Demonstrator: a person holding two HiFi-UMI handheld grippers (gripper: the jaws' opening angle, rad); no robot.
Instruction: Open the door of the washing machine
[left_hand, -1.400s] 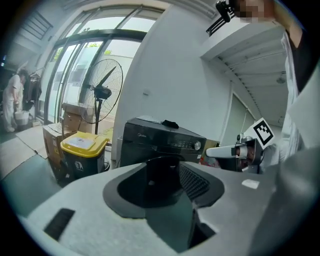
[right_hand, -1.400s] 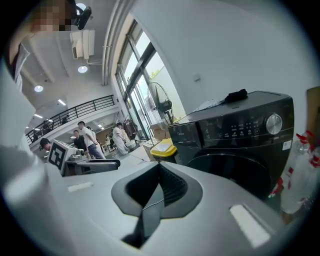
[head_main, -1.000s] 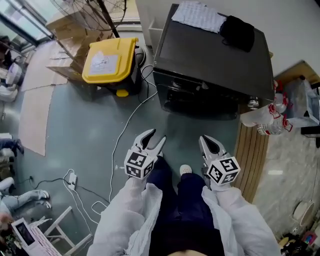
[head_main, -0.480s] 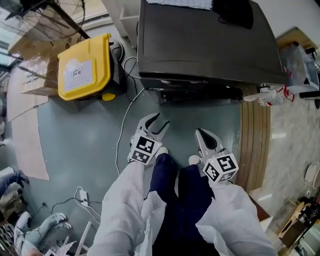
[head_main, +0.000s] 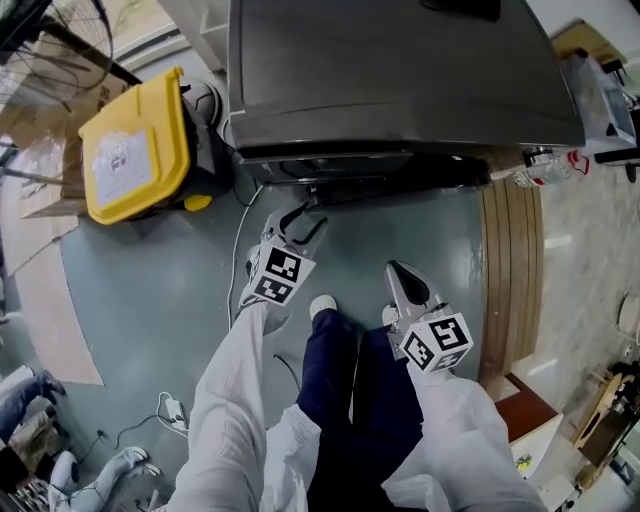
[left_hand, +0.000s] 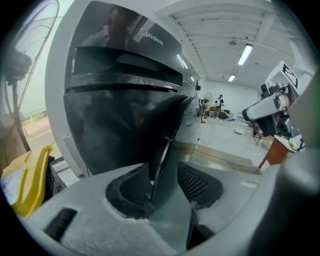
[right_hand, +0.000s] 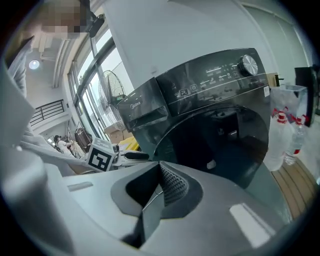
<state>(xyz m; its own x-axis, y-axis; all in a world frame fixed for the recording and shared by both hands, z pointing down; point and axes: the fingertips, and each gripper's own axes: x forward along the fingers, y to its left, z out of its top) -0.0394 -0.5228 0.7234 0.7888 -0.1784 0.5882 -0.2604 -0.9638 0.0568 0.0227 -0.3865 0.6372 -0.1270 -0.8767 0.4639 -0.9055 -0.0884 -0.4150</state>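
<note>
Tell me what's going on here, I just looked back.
A person stands facing a dark washing machine with a gripper in each hand. The left gripper is at the door. Its jaws are closing with the door's edge between them, not yet pinching it. The right gripper hangs back, shut and empty. The door looks unopened.

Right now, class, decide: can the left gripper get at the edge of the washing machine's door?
Probably yes. The left gripper is right at the front of the washing machine, with nothing in between. The door edge sits between its closing jaws, not yet pinched.
</note>
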